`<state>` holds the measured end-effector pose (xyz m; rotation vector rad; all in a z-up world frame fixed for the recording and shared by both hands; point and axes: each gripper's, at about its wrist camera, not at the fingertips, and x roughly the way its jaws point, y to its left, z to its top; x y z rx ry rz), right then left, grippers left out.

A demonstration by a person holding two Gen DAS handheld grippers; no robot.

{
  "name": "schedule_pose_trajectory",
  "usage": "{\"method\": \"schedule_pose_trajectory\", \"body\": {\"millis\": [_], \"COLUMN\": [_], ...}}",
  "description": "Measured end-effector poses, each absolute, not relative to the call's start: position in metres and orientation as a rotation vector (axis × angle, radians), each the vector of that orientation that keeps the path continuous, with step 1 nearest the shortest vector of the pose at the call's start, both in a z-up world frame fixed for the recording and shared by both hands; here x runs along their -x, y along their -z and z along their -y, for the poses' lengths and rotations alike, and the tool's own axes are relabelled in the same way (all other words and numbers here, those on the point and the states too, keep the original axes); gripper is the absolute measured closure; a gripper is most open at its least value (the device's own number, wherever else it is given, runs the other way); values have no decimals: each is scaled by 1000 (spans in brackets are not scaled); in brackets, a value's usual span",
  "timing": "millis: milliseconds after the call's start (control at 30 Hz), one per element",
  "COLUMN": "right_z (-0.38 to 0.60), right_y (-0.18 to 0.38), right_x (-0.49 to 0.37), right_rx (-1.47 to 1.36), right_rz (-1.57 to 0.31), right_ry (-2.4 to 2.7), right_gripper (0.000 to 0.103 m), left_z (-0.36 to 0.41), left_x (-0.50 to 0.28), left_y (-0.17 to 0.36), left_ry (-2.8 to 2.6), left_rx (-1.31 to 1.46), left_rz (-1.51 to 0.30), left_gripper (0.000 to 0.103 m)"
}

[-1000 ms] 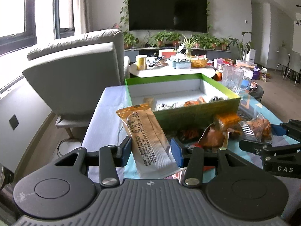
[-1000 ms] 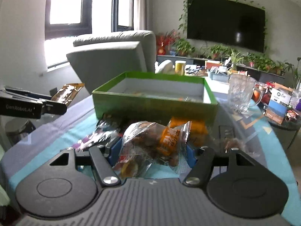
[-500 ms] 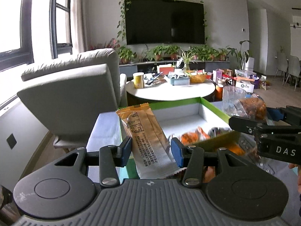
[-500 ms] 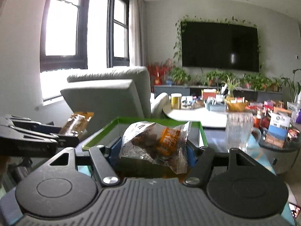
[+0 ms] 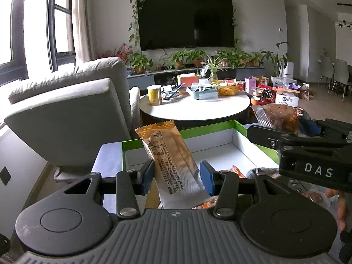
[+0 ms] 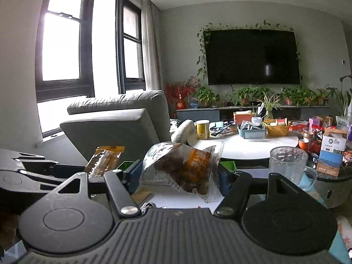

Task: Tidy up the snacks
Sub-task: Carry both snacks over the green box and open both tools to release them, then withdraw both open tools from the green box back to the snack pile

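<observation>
Snacks are in both grippers at this moment, each held above the green box (image 5: 242, 129), which sits on the tabletop (image 5: 107, 151) with a few packets already on its white floor. The left gripper (image 5: 177, 176) has its fingers clamped on a long tan-and-white bar wrapper (image 5: 173, 162), which stands tilted up and away from the camera. The right gripper (image 6: 179, 175) has its fingers clamped on a clear crinkly bag of brown pieces (image 6: 182, 167); in the left view this gripper sits just to the right, over the box's near right corner.

To do this step well, I judge each packet should come down low inside the box walls before the fingers part, so nothing bounces out. The bar is long, so it probably wants laying flat along a wall, in the bare part of the floor. The two grippers are close; releasing one after the other should avoid a knock. The glass mug (image 6: 288, 165) stands near the right side and deserves a wide berth.
</observation>
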<state>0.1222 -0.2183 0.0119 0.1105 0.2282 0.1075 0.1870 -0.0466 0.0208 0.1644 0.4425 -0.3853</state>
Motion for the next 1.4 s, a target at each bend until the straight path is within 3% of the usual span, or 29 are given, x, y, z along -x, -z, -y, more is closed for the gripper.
{"method": "schedule_pose_trajectory", "body": {"millis": [600,1400], "right_z": [217,218], "right_y": [17,11], "right_x": [-165,-136], "right_rx": [-119,-134], "right_rz": [-353,-379], "right_ry": [-120,-110], "right_gripper": [34,32], "left_z": [56,36], "left_x": [-238,-180], "left_y": [13,-4], "left_ry": [370,371], "left_rx": [-163,-187], "left_rz": [-543,-515], "left_gripper": [60,59]}}
